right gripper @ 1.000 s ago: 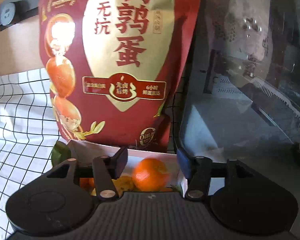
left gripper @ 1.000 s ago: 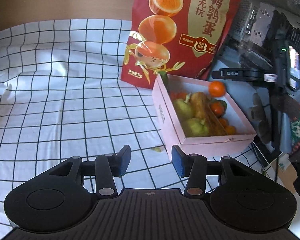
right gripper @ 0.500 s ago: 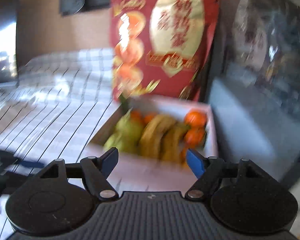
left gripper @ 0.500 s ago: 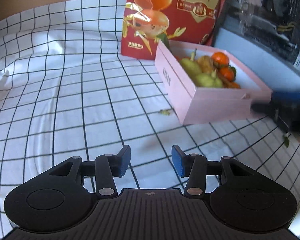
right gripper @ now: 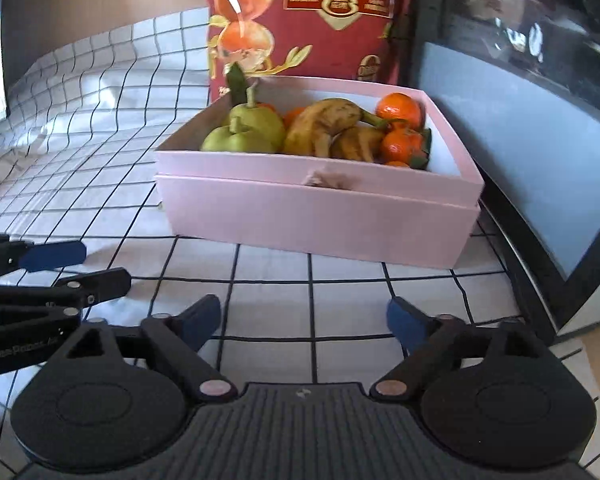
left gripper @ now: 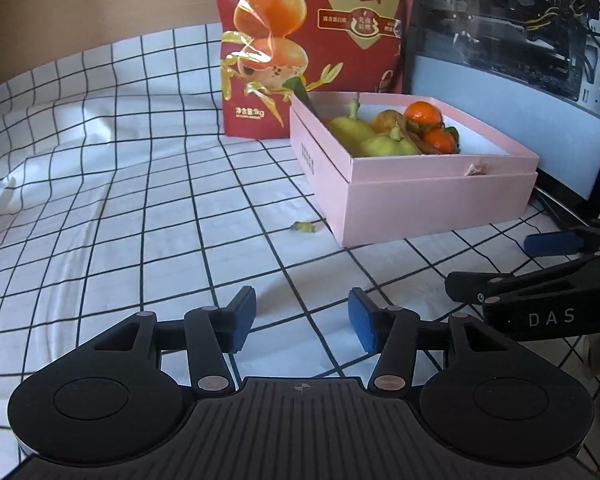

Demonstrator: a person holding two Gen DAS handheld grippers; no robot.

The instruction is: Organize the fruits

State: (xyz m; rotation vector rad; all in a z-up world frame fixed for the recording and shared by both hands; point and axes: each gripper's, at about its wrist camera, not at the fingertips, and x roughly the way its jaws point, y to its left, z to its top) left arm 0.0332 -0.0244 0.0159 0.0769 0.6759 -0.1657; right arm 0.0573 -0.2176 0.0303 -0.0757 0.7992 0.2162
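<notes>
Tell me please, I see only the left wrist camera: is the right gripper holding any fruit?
Observer: No. The right gripper is open with nothing in it; its jaws have just been opening.
Operator: And which fruit hides in the middle? I see only something brown.
Observer: Two spotted bananas lie in the pink box, between the pears and the oranges.

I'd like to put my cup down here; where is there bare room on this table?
The checked cloth left of the pink box is bare apart from a small green scrap. The strip in front of the box is tight, with both grippers there. The box itself is full of fruit.
</notes>
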